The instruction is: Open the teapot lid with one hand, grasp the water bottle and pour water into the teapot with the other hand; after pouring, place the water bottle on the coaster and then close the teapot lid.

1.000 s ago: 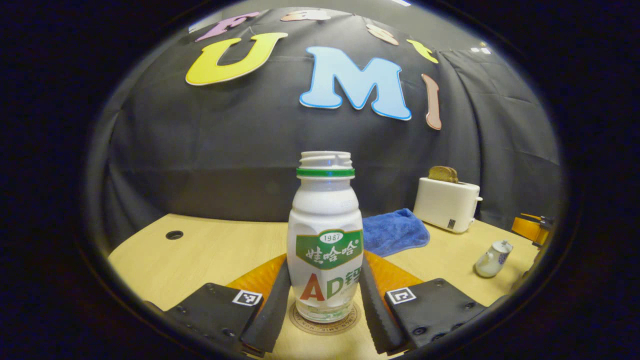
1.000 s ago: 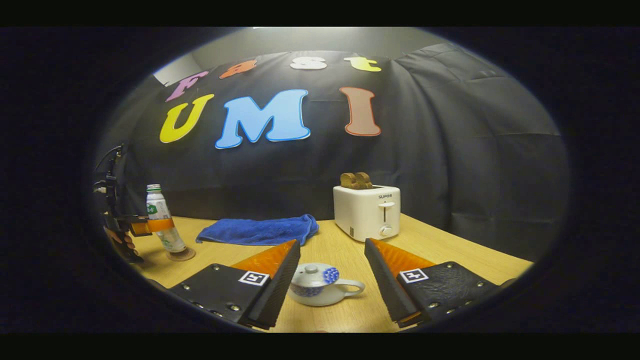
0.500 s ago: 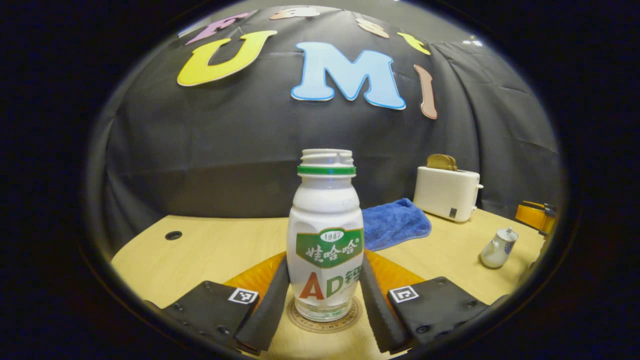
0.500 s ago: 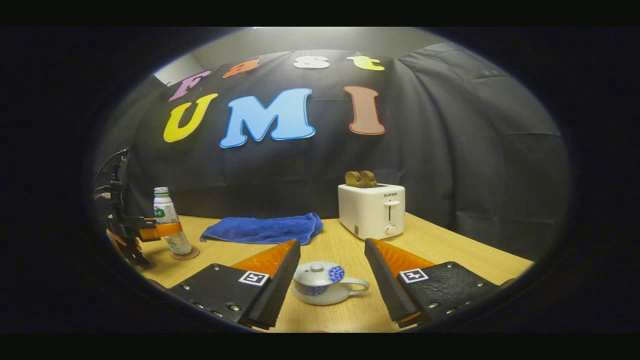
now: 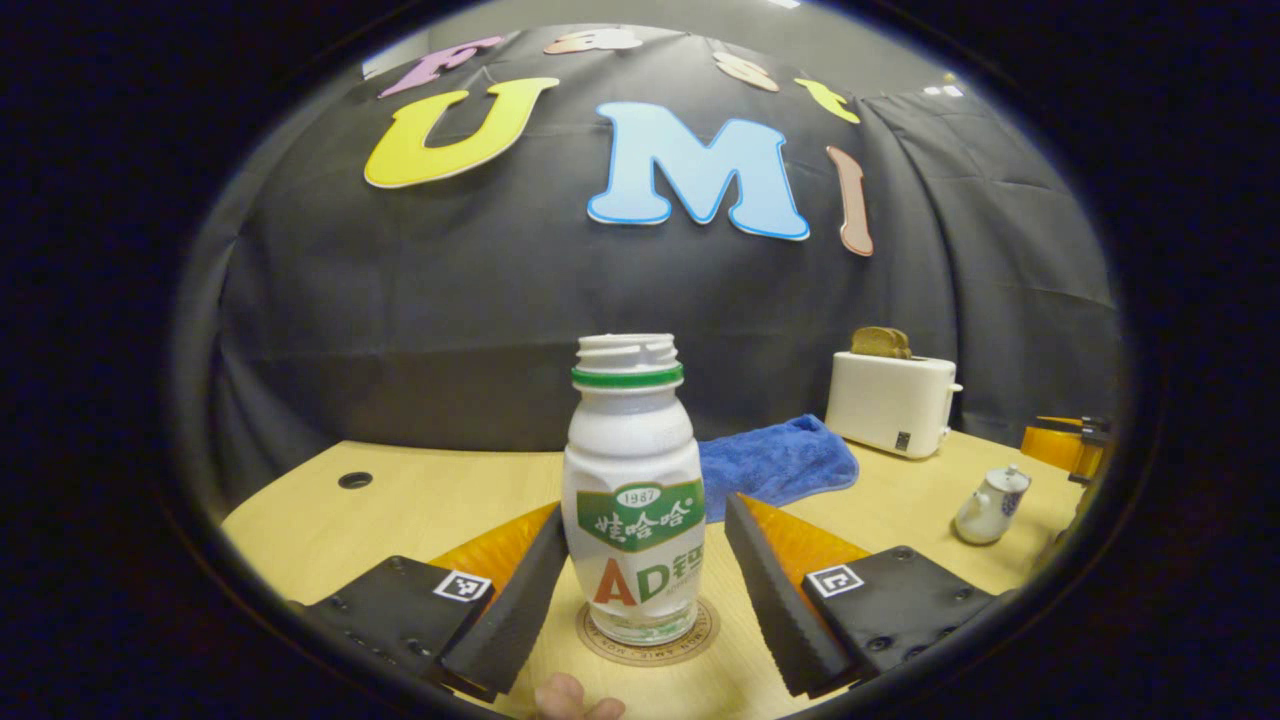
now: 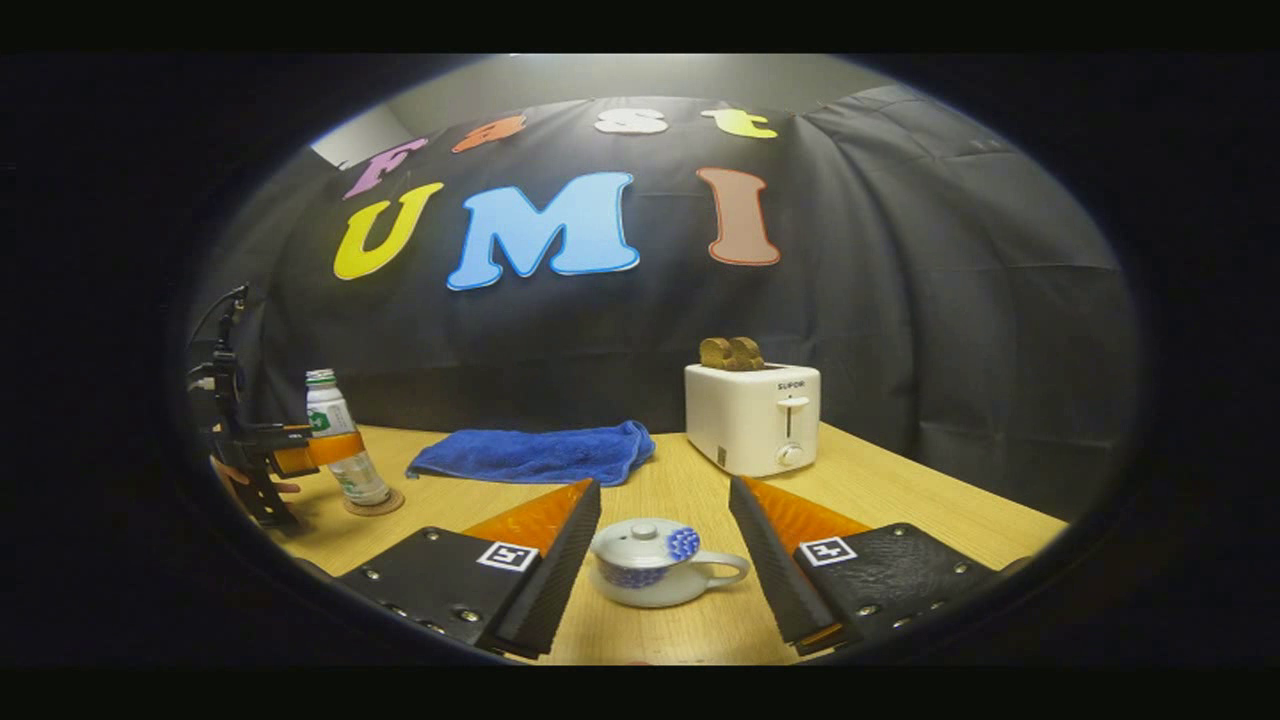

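Observation:
A white water bottle [image 5: 632, 500] with a green label and no cap stands upright on a round coaster [image 5: 650, 640]. My left gripper [image 5: 644, 505] is open around it, its right finger clearly off the bottle. In the right gripper view, the bottle [image 6: 340, 450] and coaster [image 6: 375, 503] sit far left with the left gripper [image 6: 300, 450] beside them. A small white teapot [image 6: 650, 575] with blue flowers rests on the table, its lid [image 6: 640, 540] on. My right gripper [image 6: 662, 485] is open, one finger on each side of the teapot, touching nothing. The teapot [image 5: 985, 505] also appears far right.
A blue cloth [image 6: 535, 455] lies at the back of the wooden table [image 6: 900, 500]. A white toaster [image 6: 752, 418] with bread in it stands to the cloth's right. A cable hole [image 5: 355, 480] is in the table's far left. A fingertip [image 5: 570, 695] shows below the left gripper.
My left gripper has opened, let go of the bottle and drawn back a little; the bottle stays on the coaster. The right gripper has barely shifted around the teapot.

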`<move>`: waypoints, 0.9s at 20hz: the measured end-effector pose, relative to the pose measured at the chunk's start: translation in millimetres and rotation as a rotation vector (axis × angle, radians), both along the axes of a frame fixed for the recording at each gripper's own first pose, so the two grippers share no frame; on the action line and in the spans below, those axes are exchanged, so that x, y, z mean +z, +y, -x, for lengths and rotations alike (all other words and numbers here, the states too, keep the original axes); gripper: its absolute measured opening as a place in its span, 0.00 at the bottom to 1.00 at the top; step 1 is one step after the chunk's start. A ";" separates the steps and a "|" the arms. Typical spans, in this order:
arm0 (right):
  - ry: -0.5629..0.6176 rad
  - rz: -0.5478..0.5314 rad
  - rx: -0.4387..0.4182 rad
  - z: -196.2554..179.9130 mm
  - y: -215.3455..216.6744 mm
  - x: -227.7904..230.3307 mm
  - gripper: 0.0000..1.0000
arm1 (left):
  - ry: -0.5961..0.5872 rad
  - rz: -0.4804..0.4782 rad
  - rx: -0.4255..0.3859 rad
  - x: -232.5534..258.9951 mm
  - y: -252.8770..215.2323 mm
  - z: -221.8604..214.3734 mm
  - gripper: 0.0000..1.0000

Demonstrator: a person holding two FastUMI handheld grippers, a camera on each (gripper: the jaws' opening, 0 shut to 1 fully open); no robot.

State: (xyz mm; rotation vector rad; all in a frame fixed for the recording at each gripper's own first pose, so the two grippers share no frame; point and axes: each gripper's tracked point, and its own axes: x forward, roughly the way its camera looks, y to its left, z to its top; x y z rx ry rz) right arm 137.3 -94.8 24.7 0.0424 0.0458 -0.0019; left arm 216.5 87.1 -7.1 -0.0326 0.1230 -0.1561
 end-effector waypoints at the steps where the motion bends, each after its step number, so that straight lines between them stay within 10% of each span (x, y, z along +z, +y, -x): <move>1: 0.000 0.000 0.003 0.3 0.8 -0.2 0.80 | -0.001 0.000 0.004 0.8 1.9 2.1 1.00; 18: -0.082 0.061 0.054 55.6 49.4 29.6 0.80 | -0.091 -0.035 0.052 36.3 -5.9 133.5 1.00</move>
